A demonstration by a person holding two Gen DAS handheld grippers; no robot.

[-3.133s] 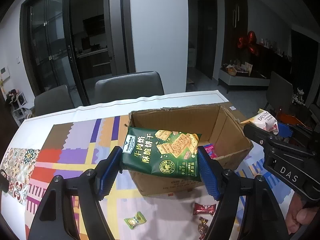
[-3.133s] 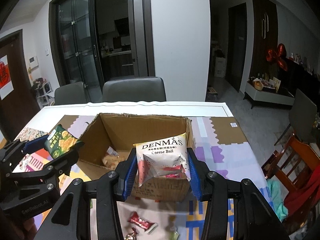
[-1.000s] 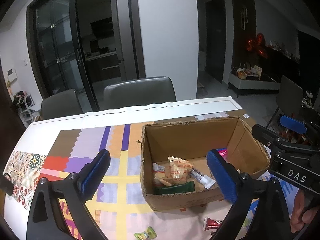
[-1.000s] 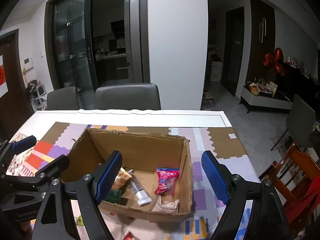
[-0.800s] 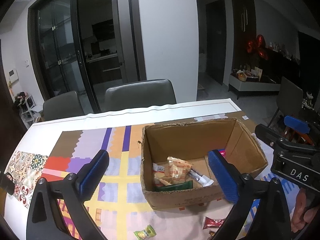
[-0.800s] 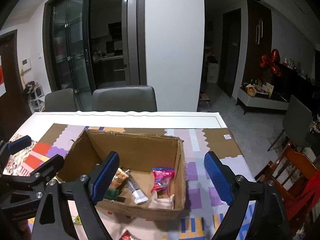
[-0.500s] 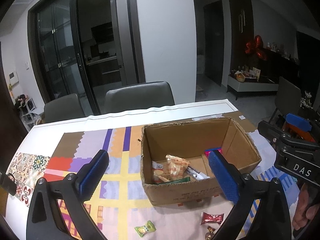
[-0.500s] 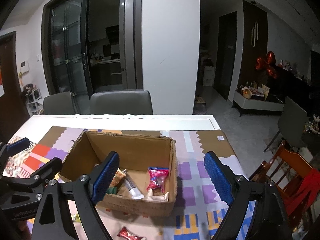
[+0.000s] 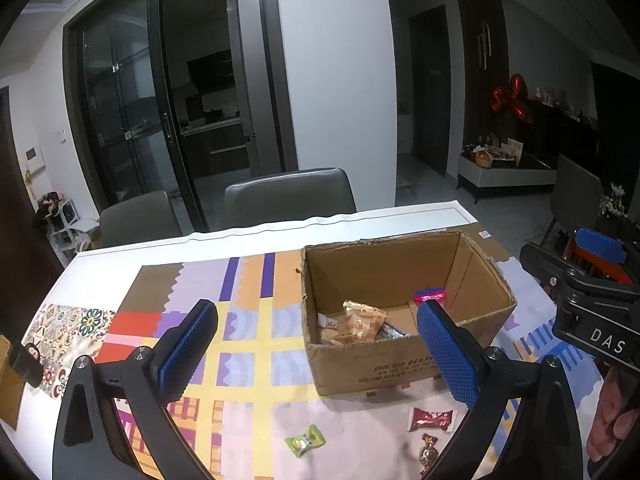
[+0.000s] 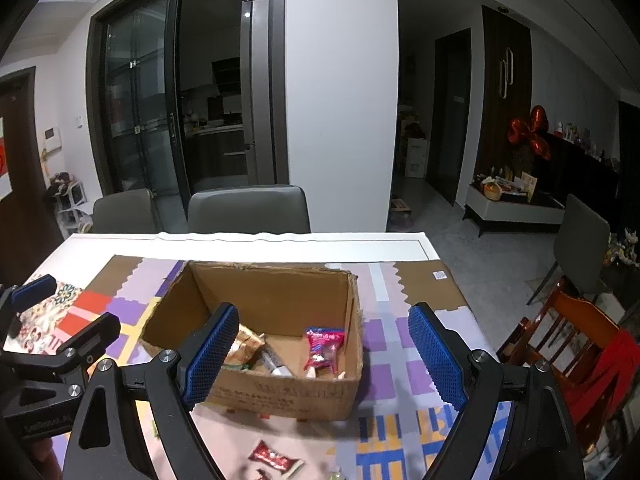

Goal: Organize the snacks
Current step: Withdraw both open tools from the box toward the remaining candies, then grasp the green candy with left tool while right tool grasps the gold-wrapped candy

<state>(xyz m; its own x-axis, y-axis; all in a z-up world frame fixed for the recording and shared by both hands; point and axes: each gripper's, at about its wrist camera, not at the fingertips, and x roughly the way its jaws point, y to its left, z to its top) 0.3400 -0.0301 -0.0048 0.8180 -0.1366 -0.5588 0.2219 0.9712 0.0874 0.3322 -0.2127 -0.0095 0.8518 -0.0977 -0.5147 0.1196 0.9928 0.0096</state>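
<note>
Currently, your left tongs (image 9: 316,344) stand apart with nothing between the blue pads; they frame the lower centre of the left wrist view. Your right tongs (image 10: 322,354) are likewise wide apart and empty, their jaws having just been opening, with no item between them. In the left wrist view, the right tongs appear at the right edge, with your hand (image 9: 610,428) below them at the lower right.

Beyond the pads sits the cardboard box (image 10: 280,394) on the counter (image 10: 248,246), open at the top. In the right wrist view it occupies the centre of the frame, partly behind the left pad. Inside it lie several snacks: a tan wrapped biscuit pack (image 9: 362,320) left of centre, a pink-red packet (image 10: 324,346) toward the right wall, and a silver-white tube-shaped pack (image 10: 276,364) between them.

Outside the box, on the patterned mat (image 9: 248,352) toward the bottom of the left wrist frame, lie a green wrapped candy (image 9: 305,440), a dark red wrapped candy (image 9: 432,420) and a brown twisted candy (image 9: 429,450), the last two near each other.

Two grey chairs (image 10: 248,208) stand at the far counter edge, upper centre.
</note>
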